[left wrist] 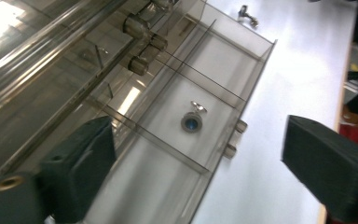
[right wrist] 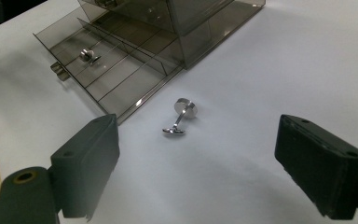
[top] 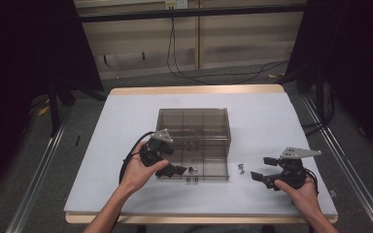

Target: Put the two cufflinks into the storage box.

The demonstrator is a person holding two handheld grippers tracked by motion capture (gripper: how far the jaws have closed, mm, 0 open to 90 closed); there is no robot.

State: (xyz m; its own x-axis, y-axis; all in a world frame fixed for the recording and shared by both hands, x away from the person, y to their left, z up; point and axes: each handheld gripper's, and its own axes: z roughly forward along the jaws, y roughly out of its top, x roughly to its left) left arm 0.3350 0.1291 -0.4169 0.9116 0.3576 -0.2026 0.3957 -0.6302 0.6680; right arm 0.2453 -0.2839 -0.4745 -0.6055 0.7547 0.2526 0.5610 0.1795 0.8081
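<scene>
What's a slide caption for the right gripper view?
Open right gripper facing a cufflink beside the drawer.

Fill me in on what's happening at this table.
A person holds a gripper in each hand at a white table with a smoky clear drawer box, its bottom drawer pulled out. One cufflink lies in a drawer compartment. The left gripper, jaws open, hovers at the drawer. A second cufflink lies on the table beside the drawer, and the right gripper points at it, open, holding nothing.
</scene>
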